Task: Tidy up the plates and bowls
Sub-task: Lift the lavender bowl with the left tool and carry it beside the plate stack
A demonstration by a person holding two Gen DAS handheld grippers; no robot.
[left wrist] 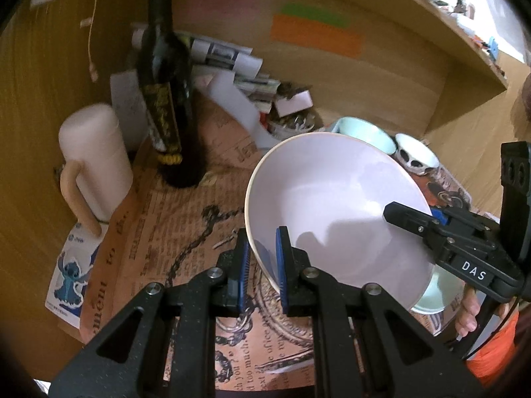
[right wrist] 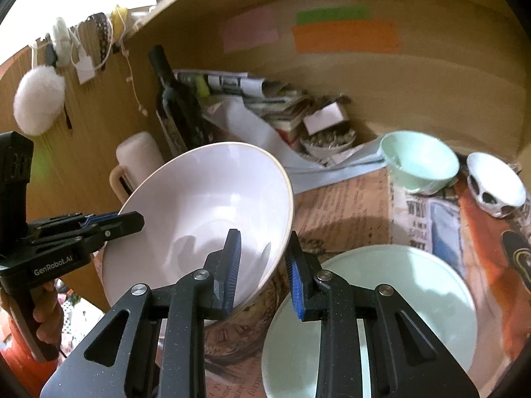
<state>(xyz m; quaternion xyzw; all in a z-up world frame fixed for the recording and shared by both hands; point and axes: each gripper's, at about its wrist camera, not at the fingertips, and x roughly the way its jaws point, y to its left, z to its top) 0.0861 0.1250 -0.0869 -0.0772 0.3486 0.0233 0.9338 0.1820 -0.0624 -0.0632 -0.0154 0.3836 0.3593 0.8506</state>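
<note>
Two fisheye wrist cameras look forward and down along their gripper fingers, close over a newsprint-covered desk (left wrist: 186, 232). Both frame the same large white bowl (left wrist: 335, 205), from its left rim and from its right, and the wooden back panel (right wrist: 415, 76).

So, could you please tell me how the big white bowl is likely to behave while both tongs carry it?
The white bowl looks rigid and glossy, so its rim may slip in the left tongs and right tongs. Held tilted, it could swing if either lets go. It's probably ceramic, so likely breakable.
</note>
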